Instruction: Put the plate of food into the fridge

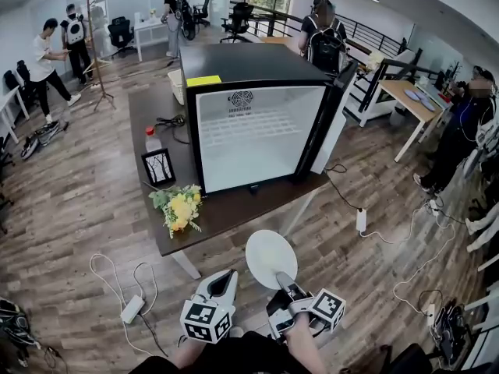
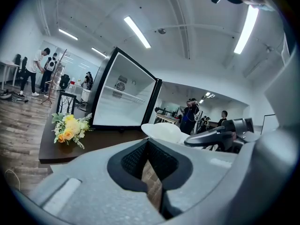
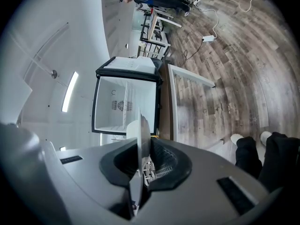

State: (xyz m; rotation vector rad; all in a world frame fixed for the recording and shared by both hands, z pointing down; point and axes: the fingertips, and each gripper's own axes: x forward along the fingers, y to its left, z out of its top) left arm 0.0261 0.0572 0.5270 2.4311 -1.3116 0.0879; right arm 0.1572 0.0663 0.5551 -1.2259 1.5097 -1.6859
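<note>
A small black fridge (image 1: 257, 135) with a white inside stands on the dark table (image 1: 226, 213), its door (image 1: 341, 104) swung open to the right. My right gripper (image 1: 282, 279) is shut on the near rim of a white plate (image 1: 270, 257), which hangs level in front of the table's edge; its top looks plain white. The right gripper view shows the plate (image 3: 142, 137) edge-on between the jaws, with the fridge (image 3: 125, 104) straight ahead. My left gripper (image 1: 226, 277) is beside the plate on its left, jaws together and empty. From the left gripper view the plate (image 2: 161, 131) lies ahead to the right.
On the table's left part lie a yellow flower bunch (image 1: 181, 206), a small picture frame (image 1: 159, 167) and a bottle (image 1: 153, 140). Cables and a power strip (image 1: 131, 308) lie on the wooden floor. Several people stand farther back by other desks.
</note>
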